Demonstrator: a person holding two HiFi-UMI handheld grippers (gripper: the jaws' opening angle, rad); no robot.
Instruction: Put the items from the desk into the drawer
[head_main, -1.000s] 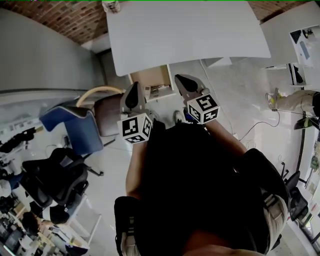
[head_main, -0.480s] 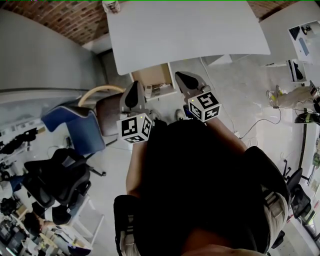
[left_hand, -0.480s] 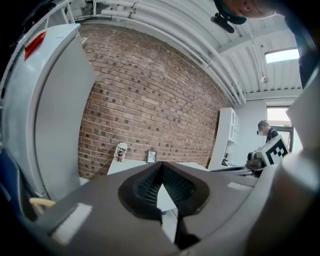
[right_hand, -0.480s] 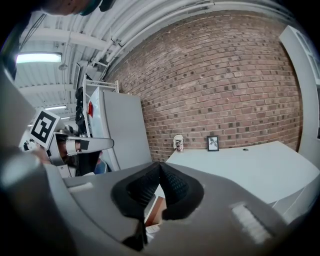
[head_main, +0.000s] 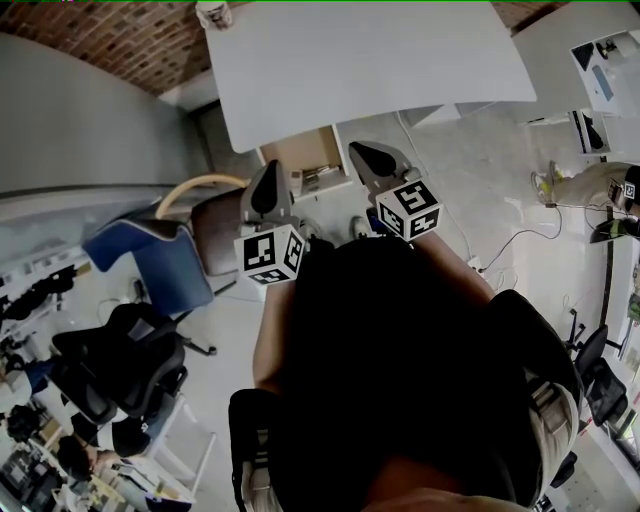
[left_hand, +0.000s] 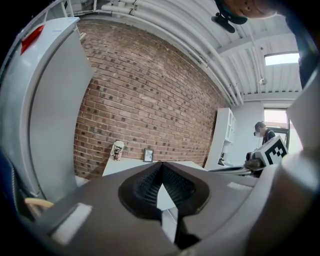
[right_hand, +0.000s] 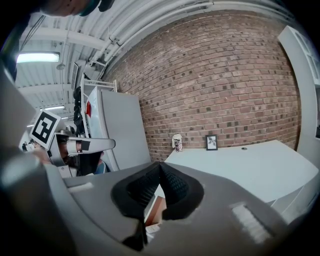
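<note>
Head view: drawer (head_main: 300, 152) lies just beyond closed fingers (head_main: 267, 192)

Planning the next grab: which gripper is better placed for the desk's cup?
Left, probably: the cup stands at the far-left corner of the desk, nearer the left gripper than the right gripper; both shut, empty.

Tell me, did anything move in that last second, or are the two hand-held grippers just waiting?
Nothing visibly changed. The left hand-held gripper and the right hand-held gripper are shut and empty as before, by the open drawer under the desk.
</note>
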